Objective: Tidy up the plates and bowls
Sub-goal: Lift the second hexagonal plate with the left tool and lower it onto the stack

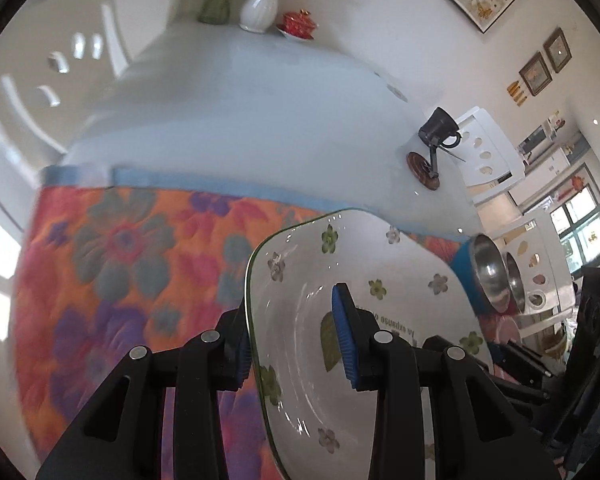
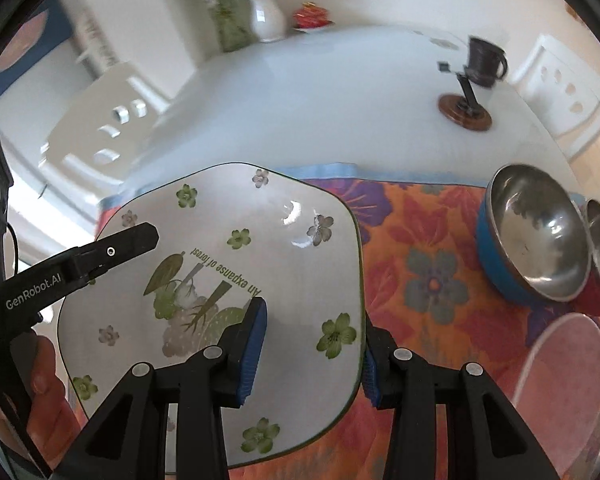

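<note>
In the left wrist view, the left gripper [image 1: 296, 340] straddles the left rim of the floral plate [image 1: 380, 264], one pad on each face, above the floral mat [image 1: 132, 264]. In the right wrist view, the right gripper [image 2: 312, 350] clamps the plate's right rim; the plate [image 2: 284, 240] faces the camera, its printed text upside down, left of the blue steel bowl [image 2: 536, 236].

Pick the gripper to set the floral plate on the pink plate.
Probably right: the right gripper straddles the floral plate edge beside the pink plate; the left gripper straddles the far edge.
</note>
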Tool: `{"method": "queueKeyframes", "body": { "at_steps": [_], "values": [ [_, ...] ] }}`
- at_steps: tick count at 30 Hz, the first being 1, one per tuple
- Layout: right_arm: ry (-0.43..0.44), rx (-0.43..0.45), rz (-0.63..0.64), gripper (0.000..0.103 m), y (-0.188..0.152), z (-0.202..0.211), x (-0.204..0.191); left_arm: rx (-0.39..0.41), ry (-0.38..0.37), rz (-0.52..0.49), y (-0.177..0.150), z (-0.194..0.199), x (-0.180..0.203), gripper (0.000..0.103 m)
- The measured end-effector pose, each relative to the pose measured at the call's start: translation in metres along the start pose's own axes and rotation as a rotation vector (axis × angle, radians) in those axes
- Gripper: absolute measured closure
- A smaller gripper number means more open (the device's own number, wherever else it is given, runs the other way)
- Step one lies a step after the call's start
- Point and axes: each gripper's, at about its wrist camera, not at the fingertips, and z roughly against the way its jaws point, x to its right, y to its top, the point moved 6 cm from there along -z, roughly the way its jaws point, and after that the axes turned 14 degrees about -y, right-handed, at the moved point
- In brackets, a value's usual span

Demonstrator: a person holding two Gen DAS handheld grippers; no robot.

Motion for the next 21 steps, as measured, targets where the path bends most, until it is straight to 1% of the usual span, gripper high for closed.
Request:
{"method": "queueKeyframes", "body": {
  "at_steps": [5,6,8,11,14,16,18,21],
  "values": [
    [0.028,0.047,0.084,0.062,-0.037,0.052,-0.014,0.03,0.038,-0.002,-0.049,0.056,0.017,0.072],
    [0.036,0.052,0.101,0.062,-0.048,0.062,-0.017,0.041,0.046,0.003,-0.064,0.071,0.021,0.072],
    [0.05,0.058,0.135,0.062,-0.07,0.08,-0.022,0.052,0.058,0.016,-0.084,0.088,0.026,0.072],
    [0.071,0.042,0.175,0.062,-0.108,0.099,-0.031,0.053,0.096,0.04,-0.123,0.111,0.028,0.072],
    [0.095,0.014,0.224,0.062,-0.15,0.108,-0.046,0.043,0.139,0.082,-0.164,0.128,0.019,0.072],
    [0.109,-0.003,0.25,0.062,-0.168,0.108,-0.051,0.042,0.152,0.125,-0.185,0.135,0.01,0.072],
    [0.113,-0.014,0.273,0.062,-0.187,0.108,-0.056,0.044,0.156,0.168,-0.205,0.141,0.003,0.072],
    [0.112,-0.029,0.287,0.062,-0.207,0.109,-0.06,0.029,0.174,0.183,-0.223,0.144,0.001,0.072]
  ]
}}
